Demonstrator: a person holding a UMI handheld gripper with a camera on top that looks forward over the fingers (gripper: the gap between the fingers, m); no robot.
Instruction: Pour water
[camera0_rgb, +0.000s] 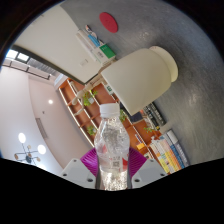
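A clear plastic water bottle (111, 140) with a white cap and a pale label stands between my fingers. My gripper (113, 166) is shut on it: both purple pads (89, 161) press on its sides at label height. The bottle points away from me, toward a shelf. The view is strongly tilted, so the room appears rotated. A cream-coloured cup-like vessel (143, 75) shows beyond the bottle's cap, apart from it.
A wooden shelf (85, 100) with plants and small items runs behind the bottle. Books and boxes (165, 150) sit to the right. A grey surface with a red disc (108, 21) lies beyond. A ceiling with lights (30, 140) shows at the left.
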